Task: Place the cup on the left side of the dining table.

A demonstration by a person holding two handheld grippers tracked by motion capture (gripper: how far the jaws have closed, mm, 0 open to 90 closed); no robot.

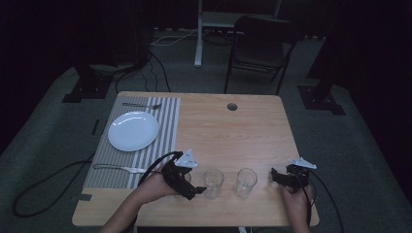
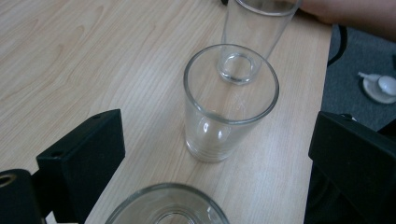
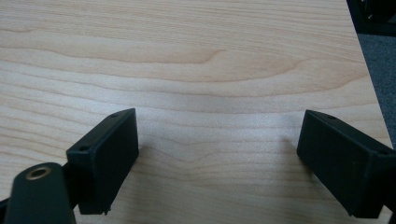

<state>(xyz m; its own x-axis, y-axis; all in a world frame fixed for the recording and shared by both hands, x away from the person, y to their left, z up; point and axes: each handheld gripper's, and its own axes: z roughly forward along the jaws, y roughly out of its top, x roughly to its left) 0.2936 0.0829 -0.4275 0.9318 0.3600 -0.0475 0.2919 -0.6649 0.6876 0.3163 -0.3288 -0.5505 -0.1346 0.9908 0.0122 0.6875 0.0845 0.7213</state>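
Far left there's a plate (image 1: 133,130) on a striped mat (image 1: 165,127). The left gripper (image 1: 186,183), jaws spread wide and not pinching, straddles a glass (image 2: 167,205) that's mostly cut off in its own view and hard to make out from above. Two more glasses, the middle glass (image 1: 213,183) and the far glass (image 1: 245,182), stand beside it on the table (image 1: 233,136), and the right gripper (image 3: 217,163) sits off right, jaws apart over bare wood.

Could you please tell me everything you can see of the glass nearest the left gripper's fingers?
The glass is clear and colourless, with a round rim and a thick base seen through its mouth. It stands upright and looks empty on the wooden table, at the bottom of the left gripper view, low between the left gripper's black fingers. The fingers stand wide open, and no contact with the glass can be seen. A second glass stands just beyond it, apart.
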